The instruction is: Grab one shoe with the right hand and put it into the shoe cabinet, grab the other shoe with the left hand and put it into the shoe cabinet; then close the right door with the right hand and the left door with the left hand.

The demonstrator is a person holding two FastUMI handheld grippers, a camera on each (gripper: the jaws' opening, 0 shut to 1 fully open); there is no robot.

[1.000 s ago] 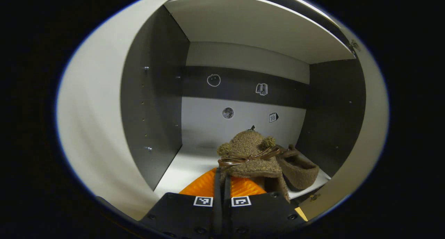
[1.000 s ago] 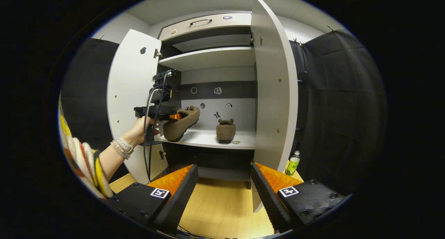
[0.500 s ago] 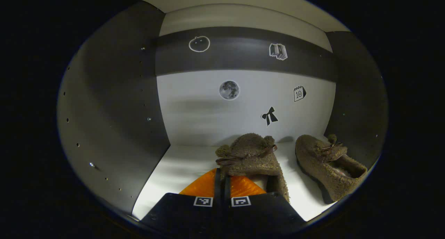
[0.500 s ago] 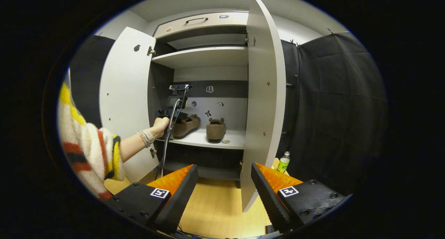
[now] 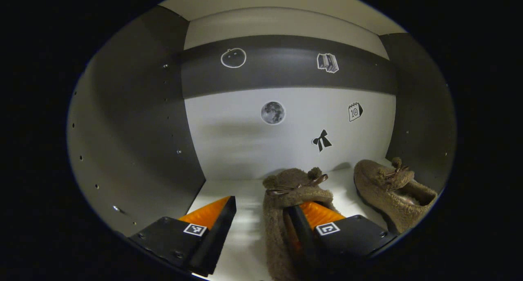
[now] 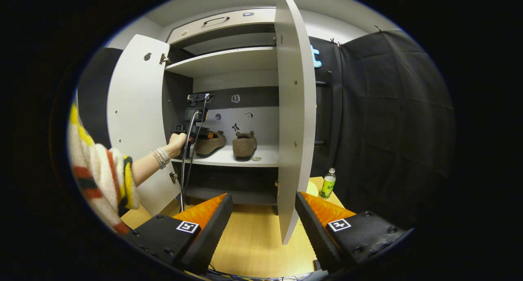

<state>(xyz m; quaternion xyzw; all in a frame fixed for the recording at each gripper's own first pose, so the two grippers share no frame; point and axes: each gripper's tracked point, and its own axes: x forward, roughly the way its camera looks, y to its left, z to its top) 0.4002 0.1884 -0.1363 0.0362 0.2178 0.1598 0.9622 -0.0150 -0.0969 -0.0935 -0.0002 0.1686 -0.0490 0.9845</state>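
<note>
Starting at the left of the scene, the white left door of the shoe cabinet stands swung wide, and a hand in a striped knitted sleeve holds the left gripper inside the middle compartment. In the left gripper view its fingers are spread wide and clamp nothing: the fuzzy brown slipper with a thin bow sits on the white shelf between them, its heel opening around the right-hand finger, its toe pointing at the back wall. It looks released, so this hand's placing step is all but done. Just right of it, near but apart, lies the second fuzzy brown slipper, toe also toward the back.

Moving right, the right gripper view shows both slippers side by side on that shelf, then the white right door standing edge-on, open at about a right angle. The right gripper hangs well back over the wooden floor, jaws wide apart and empty. A green bottle stands on the floor beyond the door.

The coming move likely turns on the finger inside the heel: since the slipper's long axis runs along the gripper's own line, a straight pull back should free it without dragging. For the right door, the right gripper is the nearer one, with the door's free edge straight ahead of it.
</note>
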